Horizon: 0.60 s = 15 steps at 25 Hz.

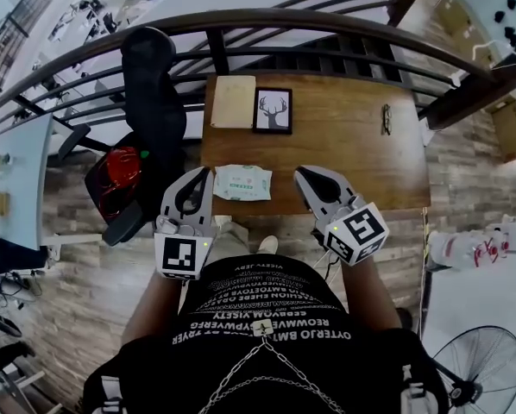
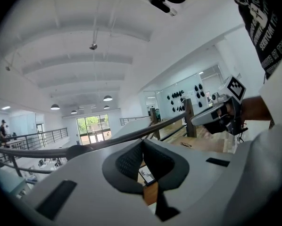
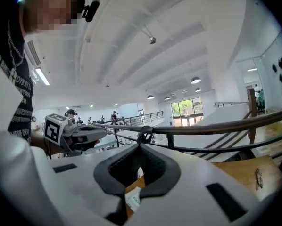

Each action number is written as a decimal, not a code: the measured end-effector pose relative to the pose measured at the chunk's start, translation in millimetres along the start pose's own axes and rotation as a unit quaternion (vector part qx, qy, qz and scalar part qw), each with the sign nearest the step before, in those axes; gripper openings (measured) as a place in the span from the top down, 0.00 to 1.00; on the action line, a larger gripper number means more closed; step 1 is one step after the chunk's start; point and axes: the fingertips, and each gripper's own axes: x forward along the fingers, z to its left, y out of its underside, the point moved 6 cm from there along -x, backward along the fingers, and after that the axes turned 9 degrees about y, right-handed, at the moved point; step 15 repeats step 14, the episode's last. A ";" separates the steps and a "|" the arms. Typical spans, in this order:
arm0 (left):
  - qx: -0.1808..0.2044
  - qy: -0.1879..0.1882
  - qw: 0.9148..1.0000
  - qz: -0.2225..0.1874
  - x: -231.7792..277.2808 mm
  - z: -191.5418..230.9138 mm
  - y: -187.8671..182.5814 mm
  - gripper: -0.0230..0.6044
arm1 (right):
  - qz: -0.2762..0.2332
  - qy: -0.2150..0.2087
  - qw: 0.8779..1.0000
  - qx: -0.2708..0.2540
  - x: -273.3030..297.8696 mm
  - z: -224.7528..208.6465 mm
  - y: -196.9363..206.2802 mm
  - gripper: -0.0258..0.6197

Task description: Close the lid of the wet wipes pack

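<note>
The wet wipes pack [image 1: 242, 182], white with green print, lies flat near the front edge of the wooden table [image 1: 344, 145]. From the head view I cannot tell how its lid stands. My left gripper [image 1: 205, 173] hovers just left of the pack, jaws shut and holding nothing. My right gripper [image 1: 300, 172] hovers just right of it, also shut and holding nothing. Both are raised and tilted upward, so their own views show mostly ceiling. In the right gripper view a corner of the pack [image 3: 133, 199] shows below the shut jaws of the right gripper [image 3: 140, 147].
A framed deer picture [image 1: 273, 110] and a tan folder [image 1: 233, 102] lie at the table's far left, with glasses [image 1: 386, 118] at the far right. A black office chair [image 1: 154, 102] and a red bag [image 1: 120, 175] stand to the left. A railing [image 1: 267, 20] runs behind the table.
</note>
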 end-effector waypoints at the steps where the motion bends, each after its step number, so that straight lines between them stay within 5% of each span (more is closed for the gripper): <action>1: 0.004 0.000 1.000 -0.001 -0.6 -1.1 -1.1 0.92 | -0.003 0.002 1.000 -0.010 -0.8 1.6 -2.3 0.94; 15: 0.048 -0.008 0.999 -0.016 -3.6 4.6 -14.3 0.92 | 0.019 0.009 0.999 -0.048 15.8 5.1 20.0 0.94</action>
